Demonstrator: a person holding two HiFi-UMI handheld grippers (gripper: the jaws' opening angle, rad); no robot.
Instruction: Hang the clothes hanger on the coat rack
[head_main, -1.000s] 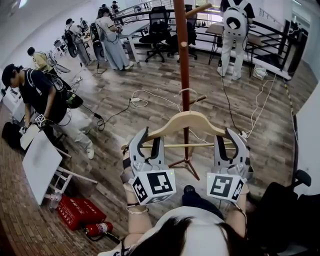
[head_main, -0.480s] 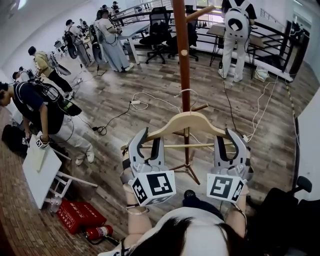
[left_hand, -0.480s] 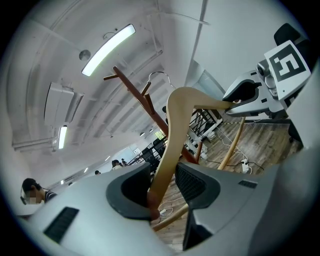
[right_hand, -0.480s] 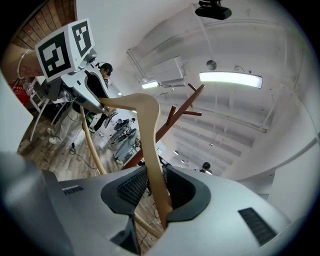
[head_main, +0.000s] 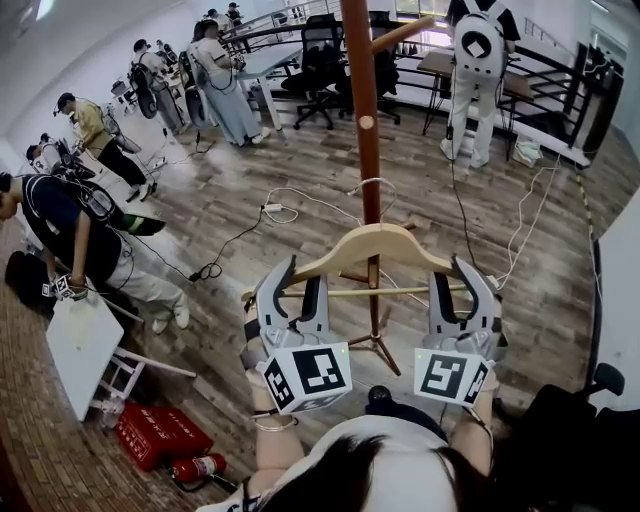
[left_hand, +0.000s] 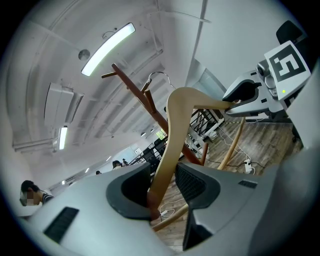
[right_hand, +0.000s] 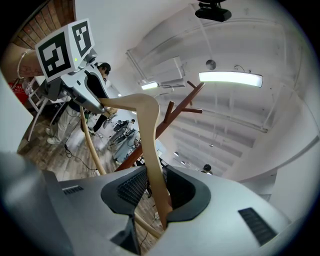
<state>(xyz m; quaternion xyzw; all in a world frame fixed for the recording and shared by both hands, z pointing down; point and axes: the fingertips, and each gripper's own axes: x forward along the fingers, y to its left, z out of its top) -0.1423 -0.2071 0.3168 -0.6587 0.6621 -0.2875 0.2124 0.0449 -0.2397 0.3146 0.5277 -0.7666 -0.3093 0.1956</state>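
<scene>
A pale wooden clothes hanger (head_main: 372, 243) with a thin lower bar and a wire hook (head_main: 366, 184) hangs in the air just in front of the brown coat rack pole (head_main: 364, 120). My left gripper (head_main: 297, 277) is shut on the hanger's left end and my right gripper (head_main: 458, 277) on its right end. In the left gripper view the hanger arm (left_hand: 172, 135) runs up from between the pads of the left gripper (left_hand: 162, 192), with the right gripper (left_hand: 257, 92) at its far end and the rack's pegs (left_hand: 131, 85) behind. The right gripper view mirrors this: hanger (right_hand: 150, 135), right gripper (right_hand: 155, 195), left gripper (right_hand: 75, 90).
The rack's tripod foot (head_main: 378, 340) stands on the wood floor among trailing cables (head_main: 290, 205). A white folding table (head_main: 80, 340), a red box (head_main: 150, 425) and a fire extinguisher (head_main: 195, 462) lie at the left. Several people and office chairs (head_main: 320, 60) are farther back.
Both grippers, with the hanger between them, have edged closer to the rack pole, which now sits slightly further left in view. The person at the left has bent lower.
</scene>
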